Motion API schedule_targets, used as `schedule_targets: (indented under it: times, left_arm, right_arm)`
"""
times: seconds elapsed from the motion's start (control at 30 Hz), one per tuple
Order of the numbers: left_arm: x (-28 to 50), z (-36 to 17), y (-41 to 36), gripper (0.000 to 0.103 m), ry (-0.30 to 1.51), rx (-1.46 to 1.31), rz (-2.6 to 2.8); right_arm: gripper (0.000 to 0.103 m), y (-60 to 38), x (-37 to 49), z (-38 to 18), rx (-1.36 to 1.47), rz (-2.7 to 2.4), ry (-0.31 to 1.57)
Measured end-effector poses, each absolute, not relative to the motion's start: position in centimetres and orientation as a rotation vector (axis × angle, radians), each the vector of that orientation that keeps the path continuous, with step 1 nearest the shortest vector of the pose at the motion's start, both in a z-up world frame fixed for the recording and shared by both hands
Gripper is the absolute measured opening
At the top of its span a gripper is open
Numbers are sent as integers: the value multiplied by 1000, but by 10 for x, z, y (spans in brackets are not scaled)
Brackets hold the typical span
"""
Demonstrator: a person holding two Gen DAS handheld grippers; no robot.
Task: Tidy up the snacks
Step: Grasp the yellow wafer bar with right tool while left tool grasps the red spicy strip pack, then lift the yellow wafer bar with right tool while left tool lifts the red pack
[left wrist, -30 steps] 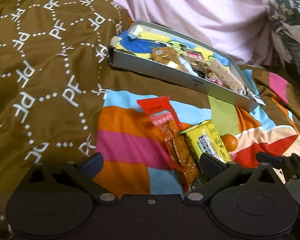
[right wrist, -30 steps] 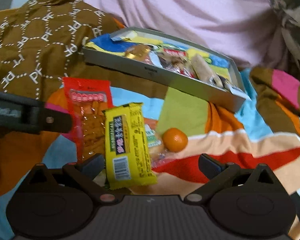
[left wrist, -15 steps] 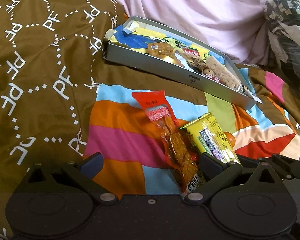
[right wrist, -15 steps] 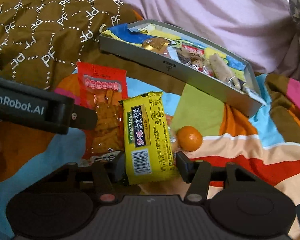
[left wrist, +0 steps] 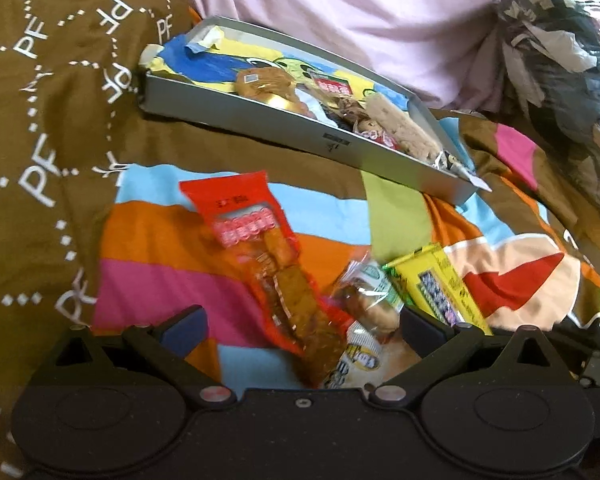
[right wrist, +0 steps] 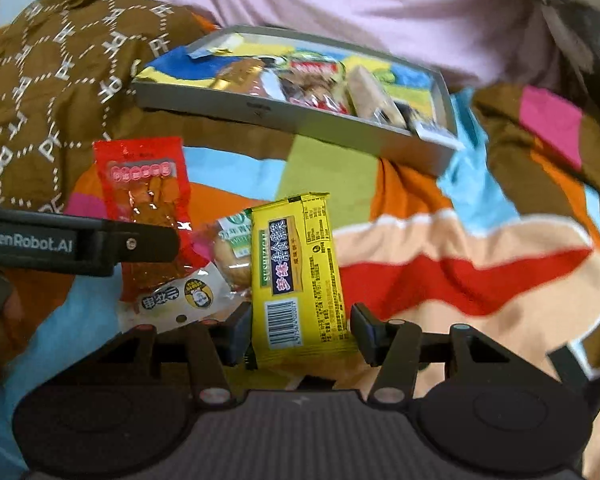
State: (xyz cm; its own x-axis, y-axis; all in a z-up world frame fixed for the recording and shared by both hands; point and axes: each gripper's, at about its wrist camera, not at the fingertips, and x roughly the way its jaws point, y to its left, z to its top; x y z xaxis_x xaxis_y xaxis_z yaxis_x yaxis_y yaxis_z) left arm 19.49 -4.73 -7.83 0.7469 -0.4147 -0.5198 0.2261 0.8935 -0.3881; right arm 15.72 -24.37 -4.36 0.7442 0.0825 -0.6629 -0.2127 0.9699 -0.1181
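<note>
My right gripper is shut on the lower end of a yellow snack packet, which stands lifted off the bedspread; the same yellow packet shows at the right of the left wrist view. My left gripper is open low over a red packet of brown strips and a clear-wrapped pastry, touching neither that I can tell. In the right wrist view the red packet, the pastry and a white-labelled packet lie left of the yellow one. A grey tray holding several snacks sits behind.
Everything lies on a soft bedspread with bright colour blocks and a brown lettered quilt on the left. A pink sheet rises behind the tray. A checked bundle of cloth is at the far right.
The right jaws went from wide open to closed on the yellow packet and raised it, uncovering the pastry beneath. The small orange is out of sight now. The left gripper edged closer over the red packet.
</note>
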Motion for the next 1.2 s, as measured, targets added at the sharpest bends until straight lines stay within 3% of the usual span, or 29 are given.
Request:
schedule_targets:
  times: [0.5, 0.8, 1.1, 1.2]
  left_arm:
    - [197, -57, -69, 90, 564, -368, -448]
    - [224, -71, -55, 82, 604, -504, -329]
    - [225, -78, -77, 81, 625, -302, -261]
    - [224, -77, -76, 74, 637, -306, -237]
  right_arm:
    - [59, -252, 165, -44, -24, 189, 791]
    - [60, -249, 170, -49, 11, 221, 802]
    - [61, -248, 175, -48, 18, 227, 786]
    - [59, -246, 176, -47, -7, 214, 767]
